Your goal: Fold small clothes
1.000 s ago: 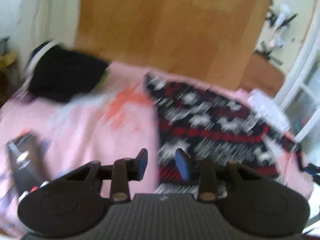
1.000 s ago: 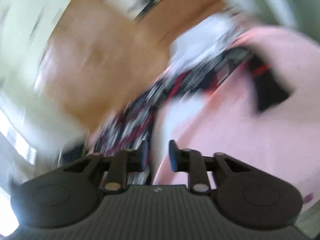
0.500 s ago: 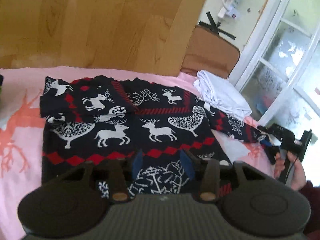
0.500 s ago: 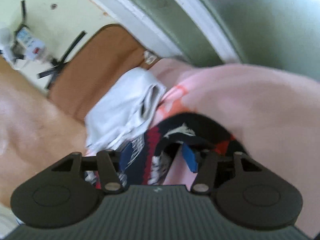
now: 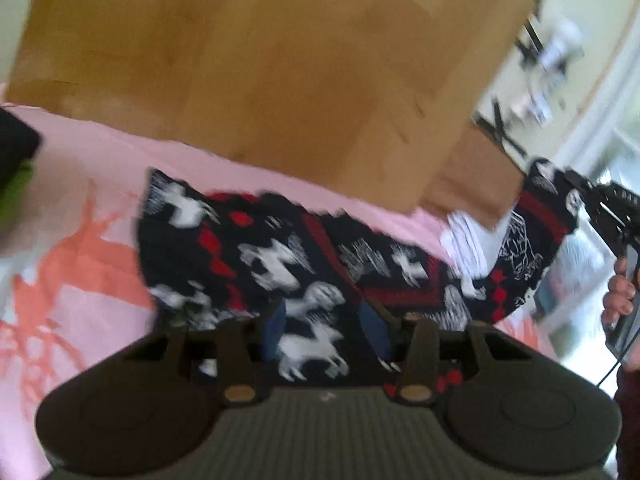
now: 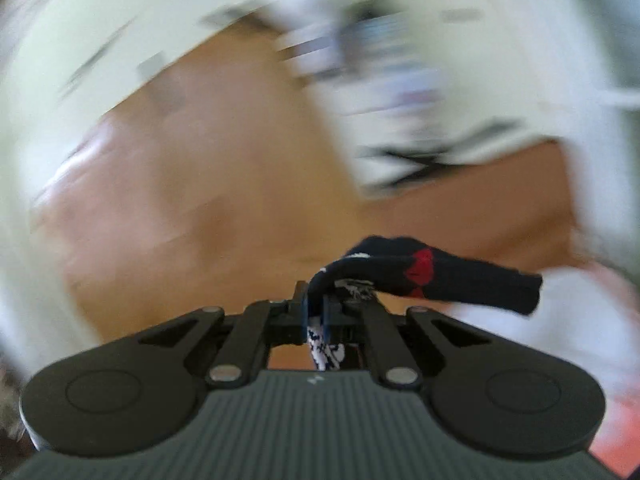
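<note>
A dark navy sweater (image 5: pixel 280 264) with white reindeer and red diamonds lies spread on the pink bedsheet (image 5: pixel 80 184). My left gripper (image 5: pixel 325 332) hovers open over its near part, with nothing pinched between the blue pads. The sweater's right sleeve (image 5: pixel 524 248) rises off the bed in an arc. My right gripper (image 5: pixel 580 200) holds its cuff, gripped by a hand (image 5: pixel 618 304). In the right wrist view the right gripper (image 6: pixel 316 300) has its jaws closing, the pads pressed on the sleeve cuff (image 6: pixel 440 276), which sticks out to the right.
A wooden headboard (image 5: pixel 280 80) stands behind the bed. Folded white cloth (image 5: pixel 468 236) lies at the far right of the sheet, beside a brown panel (image 5: pixel 476 176). A black item (image 5: pixel 16 144) sits at the far left edge. A window is at the right.
The right gripper closed on the sleeve cuff and lifted it well off the bed, rolling as it rose. The left gripper moved over the sweater, its jaws a little wider than a second ago.
</note>
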Demonstrator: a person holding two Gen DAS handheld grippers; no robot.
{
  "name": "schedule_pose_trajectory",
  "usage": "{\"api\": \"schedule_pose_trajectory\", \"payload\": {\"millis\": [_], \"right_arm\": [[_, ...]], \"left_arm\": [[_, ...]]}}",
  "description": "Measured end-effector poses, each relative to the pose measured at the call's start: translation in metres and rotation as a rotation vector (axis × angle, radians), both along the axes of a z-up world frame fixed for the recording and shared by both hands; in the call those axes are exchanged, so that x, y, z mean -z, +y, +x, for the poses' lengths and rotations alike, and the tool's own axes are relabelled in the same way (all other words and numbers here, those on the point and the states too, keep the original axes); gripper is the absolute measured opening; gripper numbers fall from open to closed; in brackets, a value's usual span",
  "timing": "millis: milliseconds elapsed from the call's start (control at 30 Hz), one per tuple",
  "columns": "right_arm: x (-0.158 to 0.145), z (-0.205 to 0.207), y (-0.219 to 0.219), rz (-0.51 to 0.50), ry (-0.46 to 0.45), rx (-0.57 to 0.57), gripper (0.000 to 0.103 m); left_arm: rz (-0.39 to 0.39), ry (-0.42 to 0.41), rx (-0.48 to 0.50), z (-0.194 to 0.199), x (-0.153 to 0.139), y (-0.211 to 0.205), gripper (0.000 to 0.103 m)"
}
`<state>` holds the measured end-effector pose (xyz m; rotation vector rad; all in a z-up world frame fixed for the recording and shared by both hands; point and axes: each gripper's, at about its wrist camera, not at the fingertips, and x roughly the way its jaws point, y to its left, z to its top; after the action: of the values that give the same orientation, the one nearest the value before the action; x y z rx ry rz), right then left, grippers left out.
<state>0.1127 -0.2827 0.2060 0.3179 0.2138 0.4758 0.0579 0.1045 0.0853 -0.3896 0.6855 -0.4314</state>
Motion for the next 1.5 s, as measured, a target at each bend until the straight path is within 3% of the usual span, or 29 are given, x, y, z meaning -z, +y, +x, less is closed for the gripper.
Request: {"api": "schedule_pose_trajectory", "payload": {"millis": [67, 167, 267, 400, 533, 667, 800, 867, 933, 1000, 1033, 1067, 1133, 1200, 1367, 1500], "right_arm": [[0.006, 0.017, 0.051, -0.029, 0.018, -0.14, 0.009], [0.034, 0.045, 0.117, -0.037, 0.137, -0.362, 0.009], [0.056, 0.057, 0.152, -0.128, 0.204, -0.464, 0.009], [0.06, 0.058, 0.13, -0.153, 0.164, -0.434, 0.009], [0.071, 0.049, 0.074, -0.22, 0.168, -0.262, 0.009], [0.103, 0.024, 0.024, -0.216, 0.264, -0.165, 0.01], [0.136, 0.014, 0.011, -0.136, 0.412, -0.179, 0.013], [0.144, 0.016, 0.008, -0.105, 0.452, -0.184, 0.013], [0.145, 0.018, 0.005, -0.023, 0.48, -0.196, 0.022], [0.141, 0.015, -0.012, 0.081, 0.461, -0.184, 0.051], [0.138, 0.014, -0.021, 0.13, 0.441, -0.167, 0.055], [0.136, 0.014, -0.025, 0.161, 0.427, -0.151, 0.056], [0.131, 0.021, -0.032, 0.202, 0.42, -0.145, 0.052], [0.125, 0.025, -0.033, 0.18, 0.41, -0.155, 0.006], [0.111, 0.021, -0.014, 0.165, 0.342, -0.19, 0.003], [0.114, 0.008, -0.009, 0.206, 0.403, -0.224, 0.003]], "left_arm": [[-0.025, -0.002, -0.056, 0.001, -0.002, 0.018, 0.044], [-0.04, 0.003, -0.113, 0.0, 0.001, 0.036, 0.047], [-0.012, 0.02, -0.131, 0.003, 0.004, 0.04, 0.047], [0.0, 0.025, -0.128, 0.01, 0.009, 0.039, 0.049], [0.006, 0.041, -0.09, 0.021, 0.012, 0.029, 0.05], [0.036, 0.034, -0.016, 0.039, 0.011, -0.001, 0.054], [0.065, 0.046, 0.062, 0.066, 0.013, -0.044, 0.06], [0.095, 0.056, 0.085, 0.08, 0.016, -0.067, 0.068], [0.112, 0.076, 0.103, 0.092, 0.022, -0.088, 0.071], [0.121, 0.075, 0.119, 0.101, 0.026, -0.105, 0.066], [0.148, 0.076, 0.112, 0.104, 0.028, -0.114, 0.042], [0.182, 0.081, 0.109, 0.107, 0.031, -0.12, 0.012], [0.209, 0.1, 0.083, 0.111, 0.036, -0.125, 0.01], [0.178, 0.09, 0.067, 0.106, 0.034, -0.118, 0.01], [0.158, 0.029, 0.027, 0.097, 0.023, -0.106, 0.01], [0.159, 0.032, 0.008, 0.11, 0.021, -0.107, 0.01]]}}
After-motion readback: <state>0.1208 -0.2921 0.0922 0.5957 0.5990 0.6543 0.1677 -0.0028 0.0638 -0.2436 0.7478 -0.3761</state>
